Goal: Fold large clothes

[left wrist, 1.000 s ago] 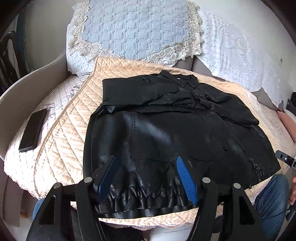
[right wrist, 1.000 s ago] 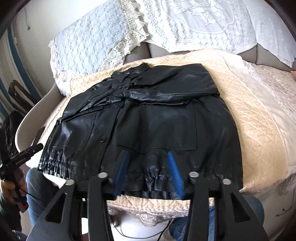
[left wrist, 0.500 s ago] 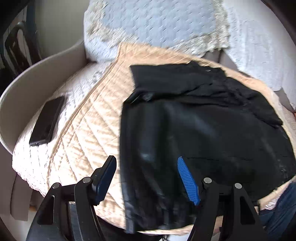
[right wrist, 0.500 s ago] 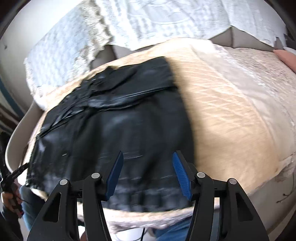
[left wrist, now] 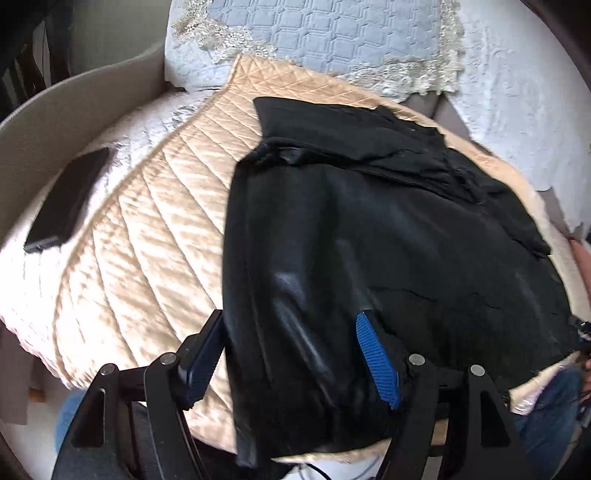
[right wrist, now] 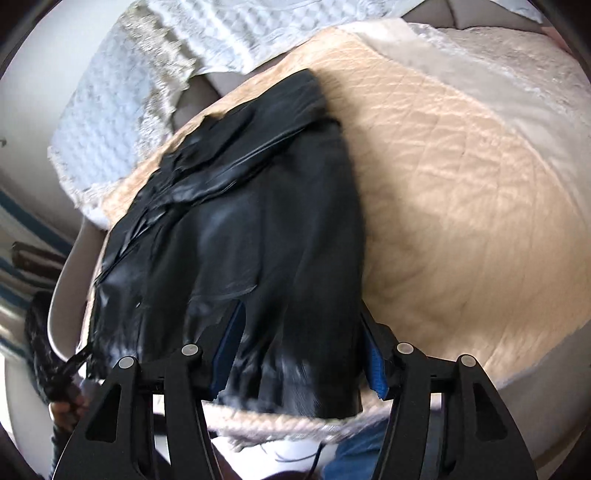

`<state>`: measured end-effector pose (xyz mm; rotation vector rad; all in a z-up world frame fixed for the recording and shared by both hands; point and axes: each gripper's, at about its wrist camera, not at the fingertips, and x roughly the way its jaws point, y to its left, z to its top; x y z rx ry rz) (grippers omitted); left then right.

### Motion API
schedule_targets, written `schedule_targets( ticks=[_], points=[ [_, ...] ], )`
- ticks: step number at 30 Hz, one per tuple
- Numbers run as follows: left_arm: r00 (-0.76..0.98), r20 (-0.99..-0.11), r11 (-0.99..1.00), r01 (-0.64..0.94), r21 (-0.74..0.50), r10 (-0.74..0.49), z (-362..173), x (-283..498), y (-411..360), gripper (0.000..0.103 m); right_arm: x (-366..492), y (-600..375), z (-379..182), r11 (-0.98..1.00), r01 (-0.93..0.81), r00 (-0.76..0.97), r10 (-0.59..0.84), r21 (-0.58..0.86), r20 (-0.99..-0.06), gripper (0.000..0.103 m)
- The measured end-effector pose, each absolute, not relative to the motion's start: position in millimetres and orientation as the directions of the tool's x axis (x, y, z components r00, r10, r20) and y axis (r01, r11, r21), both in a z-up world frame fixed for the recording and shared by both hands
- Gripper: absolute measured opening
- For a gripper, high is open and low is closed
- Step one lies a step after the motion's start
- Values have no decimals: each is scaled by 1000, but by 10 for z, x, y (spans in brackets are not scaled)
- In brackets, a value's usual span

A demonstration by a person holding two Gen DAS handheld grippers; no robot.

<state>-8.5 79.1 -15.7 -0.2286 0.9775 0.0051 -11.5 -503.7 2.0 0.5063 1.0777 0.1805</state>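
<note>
A black leather jacket (left wrist: 369, 229) lies flat on a beige quilted cover (left wrist: 147, 240), collar at the far end and sleeves folded across the chest. My left gripper (left wrist: 289, 316) hangs open over the jacket's near left corner, one finger outside the side edge and the other above the leather. In the right wrist view the same jacket (right wrist: 258, 221) runs to the near right corner. There my right gripper (right wrist: 302, 308) has its jaws opening, with the gathered hem corner lying between the fingers and the pads not pressing on it.
A dark phone (left wrist: 66, 199) lies on the white lace cover at the left, beside the sofa's grey armrest (left wrist: 74, 110). A blue-grey quilted cushion (left wrist: 325, 33) leans at the back. Bare beige quilt (right wrist: 461, 203) spreads to the jacket's right. Blue jeans (left wrist: 546, 413) show below the seat edge.
Both grippers moved outward from the middle of the hem, the left to the jacket's left corner, the right to its right corner, and came lower. The right jaws stand wider.
</note>
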Motion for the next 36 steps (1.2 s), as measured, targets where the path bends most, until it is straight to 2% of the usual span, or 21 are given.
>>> schedule_targets(
  ticks=[3,6,8,9,11,15,16,22,27,33,34,35,36],
  points=[
    [564,-815,964,-112,-239,-137,-159,-144,802,72,-133,-4966,2,831,80,445,465,551,-766,59],
    [568,-809,958,-117,-262,-151,-160,-145,837,72,-89,-4913,-23,838,77,440,458,540,-773,59],
    [571,-811,957,-145,-253,-128,-162,-119,881,58,-63,-4932,-31,826,103,449,458,554,-767,57],
    [573,-810,954,-156,-256,-124,-161,-119,904,57,-52,-4940,-24,824,114,454,455,556,-767,55],
    [576,-808,950,-167,-263,-123,-156,-142,954,42,-51,-4922,-1,826,116,455,450,552,-769,41],
    [569,-811,943,-178,-282,-135,-167,-212,1034,33,-60,-4887,-34,844,120,428,431,523,-794,26],
    [568,-813,941,-186,-282,-131,-164,-213,1038,31,-58,-4886,-41,847,123,426,426,518,-798,25],
    [562,-819,929,-232,-290,-116,-204,-222,1033,33,-24,-4901,-70,851,141,414,414,506,-811,20],
    [519,-854,958,-226,-177,-35,-196,-139,860,36,-19,-4875,-75,863,146,407,392,483,-825,18],
    [492,-871,969,-216,-120,2,-189,-32,774,35,-6,-4876,-65,871,150,407,377,468,-832,9],
    [492,-871,972,-207,-113,3,-178,-18,773,24,-8,-4877,-44,867,144,410,386,476,-826,7],
    [495,-869,974,-196,-115,-3,-158,-6,783,7,-11,-4879,-13,863,138,415,396,487,-819,7],
    [498,-867,973,-186,-136,-26,-120,-3,813,7,-26,-4887,44,857,128,427,407,499,-807,6]
  ],
)
